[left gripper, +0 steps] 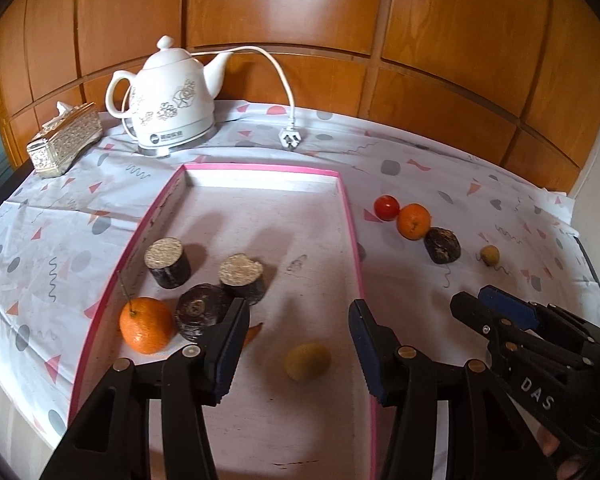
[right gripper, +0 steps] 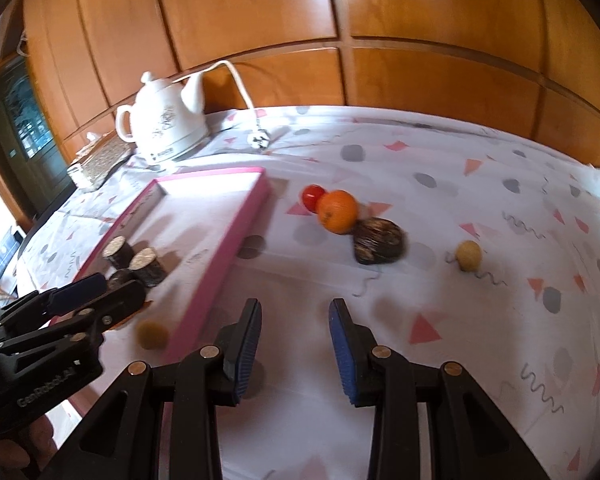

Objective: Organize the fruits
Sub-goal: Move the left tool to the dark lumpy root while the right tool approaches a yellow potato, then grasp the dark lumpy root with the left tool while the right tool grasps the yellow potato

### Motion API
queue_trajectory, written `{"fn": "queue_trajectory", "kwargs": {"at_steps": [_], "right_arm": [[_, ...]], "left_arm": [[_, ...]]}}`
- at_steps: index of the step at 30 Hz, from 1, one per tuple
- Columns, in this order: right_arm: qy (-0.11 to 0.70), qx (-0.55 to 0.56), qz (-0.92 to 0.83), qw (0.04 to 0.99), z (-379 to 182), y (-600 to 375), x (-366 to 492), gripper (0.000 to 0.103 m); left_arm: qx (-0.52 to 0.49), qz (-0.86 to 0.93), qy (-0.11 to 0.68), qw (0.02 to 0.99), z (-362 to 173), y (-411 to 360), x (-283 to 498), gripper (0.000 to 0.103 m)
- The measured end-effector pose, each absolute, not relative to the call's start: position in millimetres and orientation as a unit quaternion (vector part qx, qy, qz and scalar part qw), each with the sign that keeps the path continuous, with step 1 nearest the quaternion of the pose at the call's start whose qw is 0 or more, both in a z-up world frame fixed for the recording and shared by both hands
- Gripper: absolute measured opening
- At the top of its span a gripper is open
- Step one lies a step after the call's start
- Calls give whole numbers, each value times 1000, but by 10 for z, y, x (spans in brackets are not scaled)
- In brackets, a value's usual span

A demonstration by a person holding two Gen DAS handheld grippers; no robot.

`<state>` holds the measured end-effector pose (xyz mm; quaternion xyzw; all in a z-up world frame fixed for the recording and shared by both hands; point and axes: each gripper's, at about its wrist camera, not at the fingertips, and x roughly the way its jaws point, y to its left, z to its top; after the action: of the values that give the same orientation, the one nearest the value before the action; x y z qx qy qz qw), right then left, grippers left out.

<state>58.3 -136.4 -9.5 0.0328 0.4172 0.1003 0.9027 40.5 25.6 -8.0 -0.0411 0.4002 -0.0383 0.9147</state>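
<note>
Left wrist view: the left gripper [left gripper: 298, 344] hangs over a shallow pink-rimmed tray [left gripper: 350, 216] on a worktop [left gripper: 440, 184] covered with a patterned cloth. Its fingers stand apart with nothing between them; a small yellowish fruit [left gripper: 308, 361] lies free on the tray floor just below the gap. To the left in the tray sit an orange with a stem [left gripper: 146, 330] and three dark cut pieces [left gripper: 168, 262], two of them showing pale cut tops. Outside the tray, to the right, a red tomato [left gripper: 387, 207], a second orange [left gripper: 413, 221] and a dark lump [left gripper: 443, 245] touch in a row, with another small yellow fruit [left gripper: 490, 255] a little apart. The right gripper [left gripper: 500, 312] enters at lower right. A white kettle [left gripper: 168, 96] and a tissue box [left gripper: 66, 140] stand behind.

Right wrist view: the right gripper [right gripper: 296, 352] hovers over bare cloth beside the tray's [right gripper: 220, 264] outer wall, fingers apart and empty, well short of the second orange [right gripper: 338, 211] and its neighbours. The left gripper [right gripper: 96, 296] shows at far left.

The oranges look firm, round and likely to roll, best taken across the widest part. The tomato seems soft and smooth, wanting a light squeeze. The small yellow fruits are light and could slip aside.

Only the left view shows the stemmed orange; the right view shows more open cloth around the loose fruit, though with some blur.
</note>
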Motion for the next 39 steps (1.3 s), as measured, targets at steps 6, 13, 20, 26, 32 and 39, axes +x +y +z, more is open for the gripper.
{"fn": "queue_trajectory", "kwargs": {"at_steps": [6,13,20,26,32,39], "right_arm": [[425,43,71,902,-158,-1562,601,35],[431,53,51,899,-226,-1731,635,35],[439,62,38,896,-312,-1853,664,35],[441,68,19,895,-349,-2023,706,35],[437,69,-7,897,-353,-2255,834,35],[441,65,-26,895,-408,-2432,1091,35]], "left_arm": [[-38,-51,401,914,-72,157,421,52],[-32,-69,404,911,-49,-16,487,52],[-19,-84,407,909,-78,-213,543,52],[-20,-100,418,903,-137,-377,624,52],[-19,-114,423,899,-173,-538,731,52],[-22,-123,430,894,-237,-703,878,52]]}}
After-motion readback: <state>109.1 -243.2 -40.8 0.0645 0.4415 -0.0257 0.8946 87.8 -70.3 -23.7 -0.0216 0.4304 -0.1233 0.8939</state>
